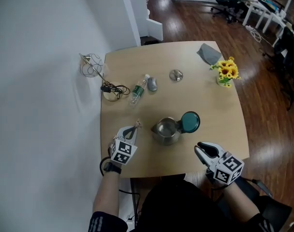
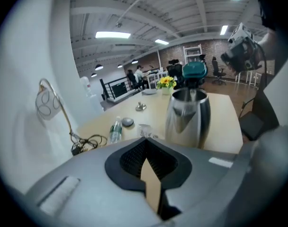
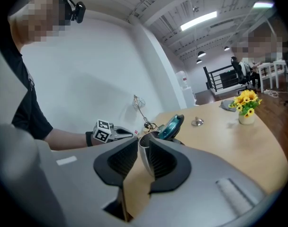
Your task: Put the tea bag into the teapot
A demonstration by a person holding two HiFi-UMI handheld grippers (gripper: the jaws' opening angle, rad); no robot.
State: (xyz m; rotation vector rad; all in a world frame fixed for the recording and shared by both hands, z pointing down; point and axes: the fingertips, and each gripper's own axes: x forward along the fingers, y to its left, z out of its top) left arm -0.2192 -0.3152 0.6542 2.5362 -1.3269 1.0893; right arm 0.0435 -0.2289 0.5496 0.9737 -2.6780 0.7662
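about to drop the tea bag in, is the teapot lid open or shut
Open: the teal lid is flipped back, leaving the teapot uncovered.

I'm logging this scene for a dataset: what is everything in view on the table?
table: one, light wood, centre of the head view
teapot: one, steel with open teal lid, mid-table
tea bag: one, pale, at the left tongs' tips
bottle: one, clear with green label, lying beyond the teapot
oval thing: one, grey, beside the bottle
round metal piece: one, silver, far side
cloth: one, grey, far right corner
sunflowers: one bunch, yellow, right edge
cable: one, black, left edge
left tongs: one, white, left of the teapot, shut on the tea bag
right tongs: one, white, right of the teapot, open, empty
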